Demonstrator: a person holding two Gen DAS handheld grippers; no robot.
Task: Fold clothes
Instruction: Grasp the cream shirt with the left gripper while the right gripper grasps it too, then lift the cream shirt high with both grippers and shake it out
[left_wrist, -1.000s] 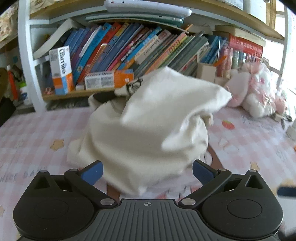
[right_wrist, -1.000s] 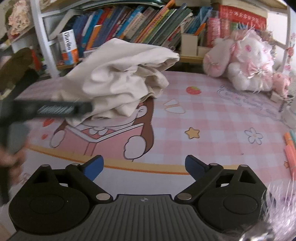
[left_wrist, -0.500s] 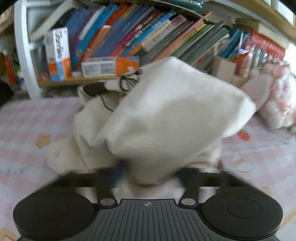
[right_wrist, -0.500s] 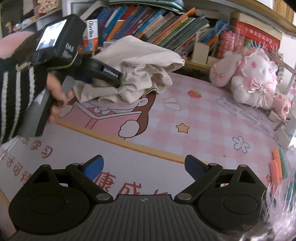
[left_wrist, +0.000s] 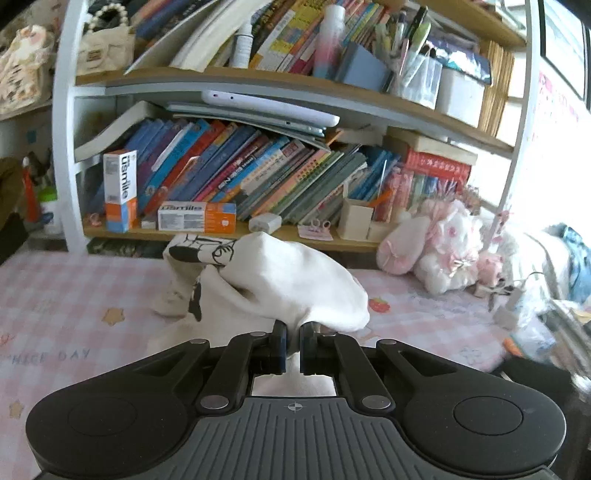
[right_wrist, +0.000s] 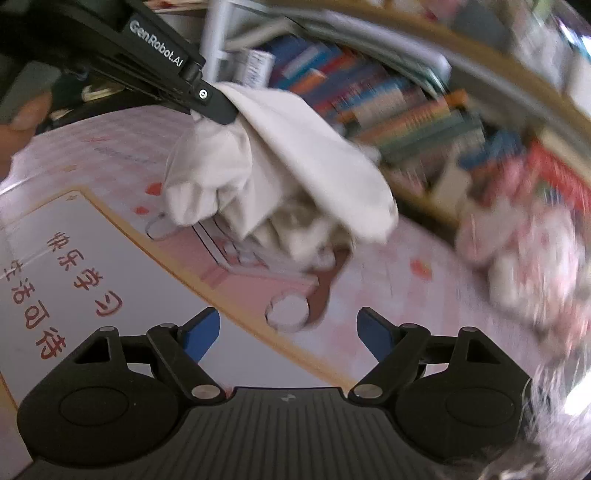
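Note:
A cream garment (left_wrist: 295, 284) with a black drawing on it hangs bunched over the pink desk mat (left_wrist: 66, 295). My left gripper (left_wrist: 291, 332) is shut on a fold of its near edge and holds it lifted. The right wrist view shows that same gripper (right_wrist: 218, 107) at the upper left, pinching the garment (right_wrist: 295, 173), which droops down onto the mat. My right gripper (right_wrist: 288, 332) is rolled to one side over the mat, short of the cloth. Its jaws are closing, and nothing lies between them.
A bookshelf (left_wrist: 258, 177) packed with books and boxes runs along the back of the desk. A pink and white plush toy (left_wrist: 443, 247) lies at the right. A cartoon picture and red characters are printed on the mat (right_wrist: 92, 266).
My left gripper went from open to shut on the garment's edge and lifted it. My right gripper rolled sideways, and its jaws narrowed a little.

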